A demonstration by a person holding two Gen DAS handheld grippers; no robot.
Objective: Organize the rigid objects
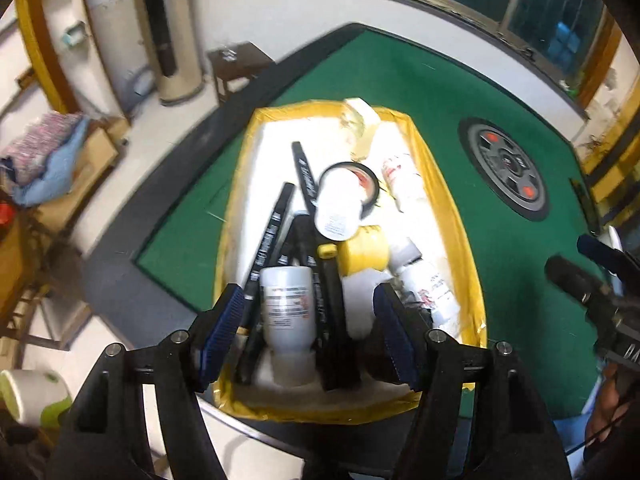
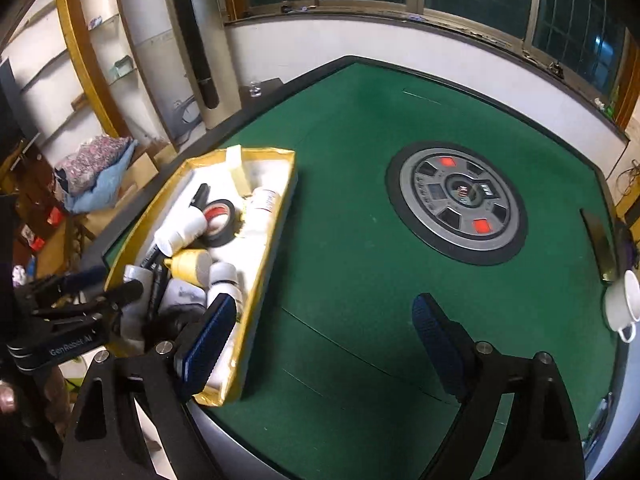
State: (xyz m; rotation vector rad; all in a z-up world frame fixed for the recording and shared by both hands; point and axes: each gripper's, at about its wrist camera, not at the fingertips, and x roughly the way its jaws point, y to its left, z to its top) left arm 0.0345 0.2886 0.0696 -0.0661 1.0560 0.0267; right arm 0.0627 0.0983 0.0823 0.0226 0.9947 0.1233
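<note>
A yellow-rimmed tray (image 1: pixel 448 200) with a white floor sits on the green table and holds several rigid items. Among them are black pens (image 1: pixel 272 236), a black tape roll (image 1: pixel 370 186), a yellow cylinder (image 1: pixel 364 254) and white bottles. My left gripper (image 1: pixel 308 332) hangs open over the tray's near end. A white bottle (image 1: pixel 286 308) lies in the tray below the gap, clear of both pads. My right gripper (image 2: pixel 320 344) is open and empty over the green felt, just right of the tray (image 2: pixel 264 264). Its left fingertip overlaps the tray's rim.
A round grey dial (image 2: pixel 456 204) is set into the table's middle. A white cup (image 2: pixel 620 300) and a dark flat slab (image 2: pixel 598 244) sit at the right edge. Folded clothes (image 2: pixel 96 172) lie off the table at left, with a small wooden stand (image 1: pixel 240 64) beyond it.
</note>
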